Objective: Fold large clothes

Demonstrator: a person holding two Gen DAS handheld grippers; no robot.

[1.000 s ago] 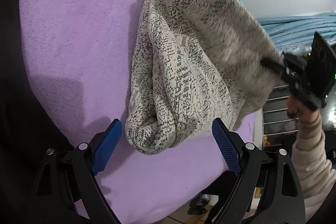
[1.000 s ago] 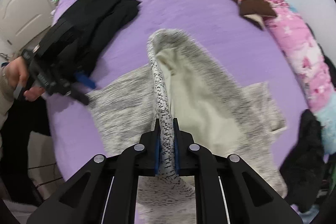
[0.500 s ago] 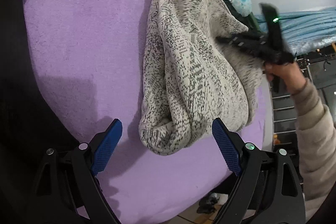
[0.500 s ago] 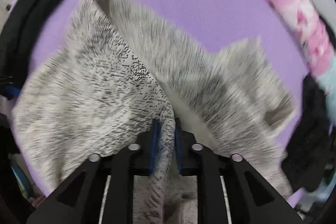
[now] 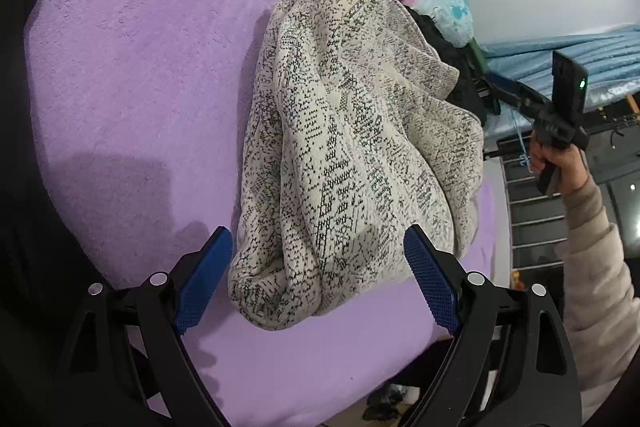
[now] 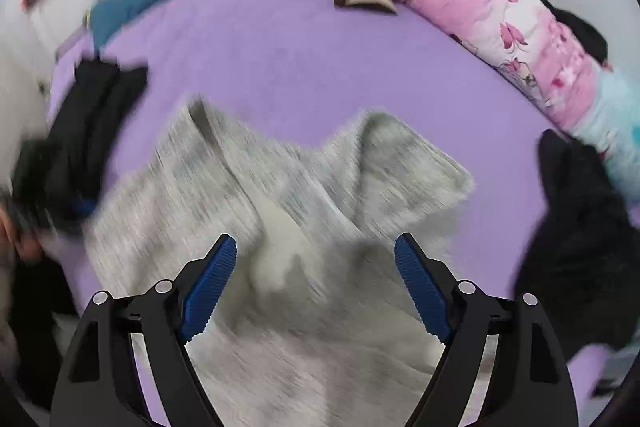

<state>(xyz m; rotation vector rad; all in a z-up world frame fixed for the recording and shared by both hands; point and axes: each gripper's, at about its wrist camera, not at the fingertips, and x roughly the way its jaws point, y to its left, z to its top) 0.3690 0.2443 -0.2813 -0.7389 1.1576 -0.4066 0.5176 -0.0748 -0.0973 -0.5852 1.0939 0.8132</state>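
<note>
While the grey-and-cream knit sweater (image 5: 352, 147) lies bunched on the purple bedspread (image 5: 140, 67), both tools stand clear of it, which marks the interval between one fold and the next grasp. The left gripper (image 5: 318, 283) hovers with its jaws spread wide and nothing between the pads; the sweater's rolled near end lies just ahead of and between its blue fingertips (image 5: 204, 279), apparently not touched by them. The right gripper (image 6: 316, 283) has just been opening: its jaws now stand wide, with no cloth pinched between them, and the released knit sweater (image 6: 280, 227) lies loose below and ahead of it, blurred by motion. In the left wrist view the right gripper (image 5: 492, 87) appears to the far right of the heap, held up by the person's hand (image 5: 556, 163) and clear of the fabric.

Judged from this layout, the fold just laid is rough: the garment is a lumpy mound, not a flat panel. The next move probably calls for a fresh pinch on a free edge or corner, each gripper taking one side, then a pull to flatten before folding again. Black clothing (image 6: 576, 227) lies to the right of the right gripper, well apart from its jaws, and should be kept out of the grasp.
</note>
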